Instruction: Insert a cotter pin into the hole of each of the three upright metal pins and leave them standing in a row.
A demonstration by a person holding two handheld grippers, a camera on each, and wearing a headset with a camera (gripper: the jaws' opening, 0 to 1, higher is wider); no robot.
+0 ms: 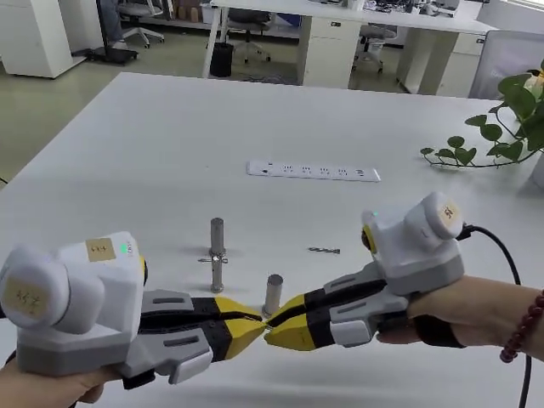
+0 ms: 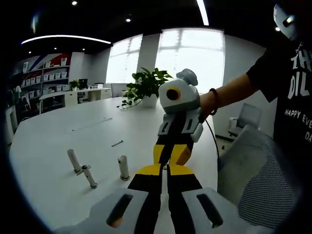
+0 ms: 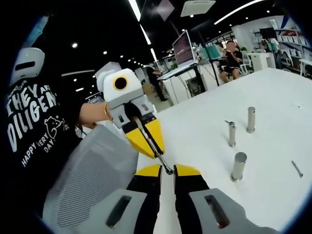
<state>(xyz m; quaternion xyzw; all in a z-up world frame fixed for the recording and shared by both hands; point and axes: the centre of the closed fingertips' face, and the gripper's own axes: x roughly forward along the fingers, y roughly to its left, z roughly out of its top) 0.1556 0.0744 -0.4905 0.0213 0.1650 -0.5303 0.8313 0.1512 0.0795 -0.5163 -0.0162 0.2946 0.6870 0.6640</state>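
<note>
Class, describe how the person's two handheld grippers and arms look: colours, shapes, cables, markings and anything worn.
The left gripper and right gripper match: tapering black jaws with yellow tips, grey-and-white bodies, tan stickers. A black cable trails from the right one. That wrist wears a dark red bead bracelet; the T-shirt is black, short-sleeved, with white lettering.

A white power strip (image 1: 313, 171) lies flat on the broad white table (image 1: 153, 144), well apart from a leafy plant (image 1: 508, 119) at its right edge. Beyond the table are office desks (image 1: 340, 34), a wheeled chair (image 1: 248, 20) and a black bin (image 1: 222, 59).
</note>
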